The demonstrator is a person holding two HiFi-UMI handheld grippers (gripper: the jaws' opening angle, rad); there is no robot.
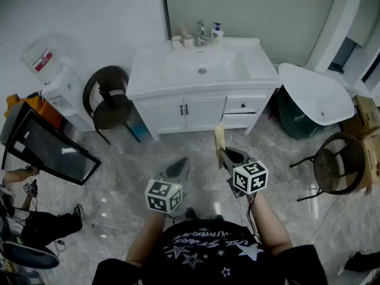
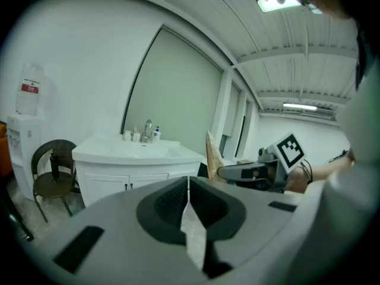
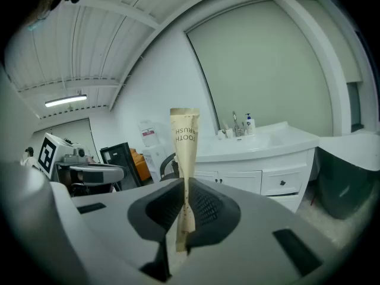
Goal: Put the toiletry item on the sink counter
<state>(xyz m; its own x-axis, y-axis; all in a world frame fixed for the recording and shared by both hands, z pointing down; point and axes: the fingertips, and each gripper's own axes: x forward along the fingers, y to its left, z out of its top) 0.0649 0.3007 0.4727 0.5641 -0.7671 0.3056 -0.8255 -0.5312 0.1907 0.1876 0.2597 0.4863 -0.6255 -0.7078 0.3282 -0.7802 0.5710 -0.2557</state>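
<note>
A flat tan paper toothbrush packet (image 3: 184, 153) stands upright between the pads of my right gripper (image 3: 185, 203), which is shut on it. In the head view the packet (image 1: 219, 140) sticks out ahead of that gripper (image 1: 228, 158), over the floor in front of the vanity. My left gripper (image 2: 187, 200) has its jaws together with nothing between them; in the head view the left gripper (image 1: 177, 168) hangs to the left of the right one. The white sink counter (image 1: 258, 55) lies ahead, with a faucet (image 1: 202, 34), a soap bottle (image 1: 217, 34) and two cups (image 1: 181, 41) at its back.
A round wicker chair (image 1: 108, 100) and a water dispenser (image 1: 56, 79) stand left of the vanity. A white tub (image 1: 314, 97) is at the right, with another wicker chair (image 1: 339, 162) nearer. A black screen (image 1: 44, 144) leans at the left, near a person's hand (image 1: 18, 176).
</note>
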